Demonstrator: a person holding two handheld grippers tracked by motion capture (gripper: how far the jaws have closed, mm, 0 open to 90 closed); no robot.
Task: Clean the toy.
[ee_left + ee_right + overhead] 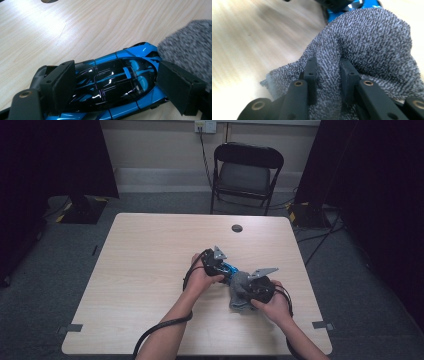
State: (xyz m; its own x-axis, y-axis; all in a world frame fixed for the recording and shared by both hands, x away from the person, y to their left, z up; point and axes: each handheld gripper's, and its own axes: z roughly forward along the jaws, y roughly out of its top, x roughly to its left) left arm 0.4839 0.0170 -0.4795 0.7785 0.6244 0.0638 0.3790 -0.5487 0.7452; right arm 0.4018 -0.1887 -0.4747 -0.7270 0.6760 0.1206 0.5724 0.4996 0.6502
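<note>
Pale wood table (150,270) on grey carpet (40,285); black chair (246,170) behind

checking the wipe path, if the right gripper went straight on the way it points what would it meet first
Probably the blue toy car: the right gripper, shut on the grey cloth, points straight at it, cloth leading.

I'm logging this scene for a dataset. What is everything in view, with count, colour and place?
toy car: one, blue and black, on the table between the left tongs' pads
cloth: one, grey, bunched against the car's end, pinched by the right tongs
table: one, light wood, centre of the room
round cap: one, dark, near the table's far edge
folding chair: one, black, behind the table
wall socket: one, pale, on the far wall
left tongs: one, black, straddling the car
right tongs: one, black, shut on the cloth
hands: two, at the table's near side
</note>
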